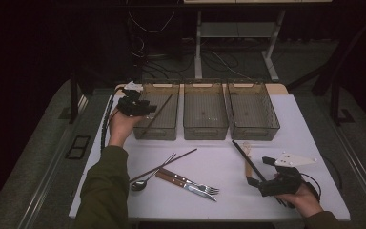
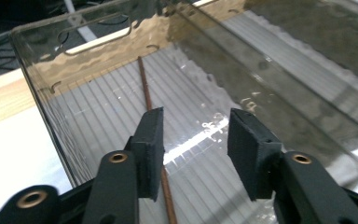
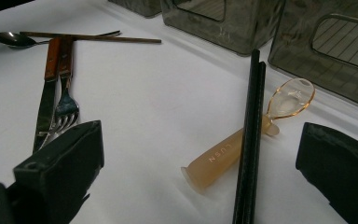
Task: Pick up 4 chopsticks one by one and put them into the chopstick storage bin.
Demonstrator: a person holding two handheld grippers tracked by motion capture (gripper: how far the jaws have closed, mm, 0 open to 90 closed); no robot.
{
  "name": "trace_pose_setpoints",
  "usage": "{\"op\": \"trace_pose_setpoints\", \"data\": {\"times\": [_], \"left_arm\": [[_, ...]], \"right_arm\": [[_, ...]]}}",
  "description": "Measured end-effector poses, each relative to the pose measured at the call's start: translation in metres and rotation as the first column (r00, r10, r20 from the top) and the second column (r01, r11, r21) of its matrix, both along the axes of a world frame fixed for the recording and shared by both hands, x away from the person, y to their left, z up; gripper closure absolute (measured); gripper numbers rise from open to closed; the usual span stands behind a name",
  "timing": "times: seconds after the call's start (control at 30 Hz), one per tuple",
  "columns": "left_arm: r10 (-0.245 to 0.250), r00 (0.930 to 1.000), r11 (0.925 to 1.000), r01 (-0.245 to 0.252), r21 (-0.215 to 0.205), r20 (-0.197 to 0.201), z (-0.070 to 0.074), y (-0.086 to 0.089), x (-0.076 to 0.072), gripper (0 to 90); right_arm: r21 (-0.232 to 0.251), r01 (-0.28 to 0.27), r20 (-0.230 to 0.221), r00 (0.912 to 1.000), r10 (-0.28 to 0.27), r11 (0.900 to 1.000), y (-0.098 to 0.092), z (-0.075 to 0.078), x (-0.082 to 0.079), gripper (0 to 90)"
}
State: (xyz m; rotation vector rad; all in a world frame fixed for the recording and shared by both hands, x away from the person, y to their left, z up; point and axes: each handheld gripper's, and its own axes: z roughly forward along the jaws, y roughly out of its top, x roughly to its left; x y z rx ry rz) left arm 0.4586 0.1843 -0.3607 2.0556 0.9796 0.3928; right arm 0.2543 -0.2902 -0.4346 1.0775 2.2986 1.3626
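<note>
From above, we see our left tool point(image 1: 148, 109) held over the leftmost bin point(image 1: 147, 130) of three smoked-plastic bins at the far side of the white tabletop point(image 1: 219, 191). A brown chopstick point(image 1: 159, 110) lies slantwise inside that bin, just beside the tool's tips. Near of that bin, a second brown chopstick point(image 1: 164, 165), a spoon point(image 1: 140, 183), a fork point(image 1: 195, 183) and a knife point(image 1: 183, 185) lie clustered together. Our right tool point(image 1: 256, 172) rests low on the tabletop, well right of the bin, beside a pair of black chopsticks point(image 1: 248, 160).

In the left gripper view, our left tool point(image 2: 196, 140) stands partly open, gripping nothing; the brown chopstick point(image 2: 145, 91) lies on the bin's ribbed floor point(image 2: 102, 116), passing below the left jaw.

In the right gripper view, our right tool point(image 3: 205, 163) stands wide open and empty. Between its jaws the black chopsticks point(image 3: 251, 140) lie across an amber plastic spoon point(image 3: 242, 149), near the wall of a bin point(image 3: 326, 42). The knife point(image 3: 46, 98) and fork point(image 3: 66, 100) lie to the left.
</note>
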Motion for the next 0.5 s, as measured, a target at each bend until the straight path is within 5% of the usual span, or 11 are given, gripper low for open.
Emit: {"op": "trace_pose_setpoints", "data": {"times": [0.5], "left_arm": [[-0.089, 0.9958, 0.9958, 0.089, 0.021, 0.021, 0.011, -0.002, -0.047, 39.2]], "right_arm": [[-0.006, 0.002, -0.002, 1.0000, -0.002, 1.000, 0.001, -0.001, 0.000, 0.9]]}}
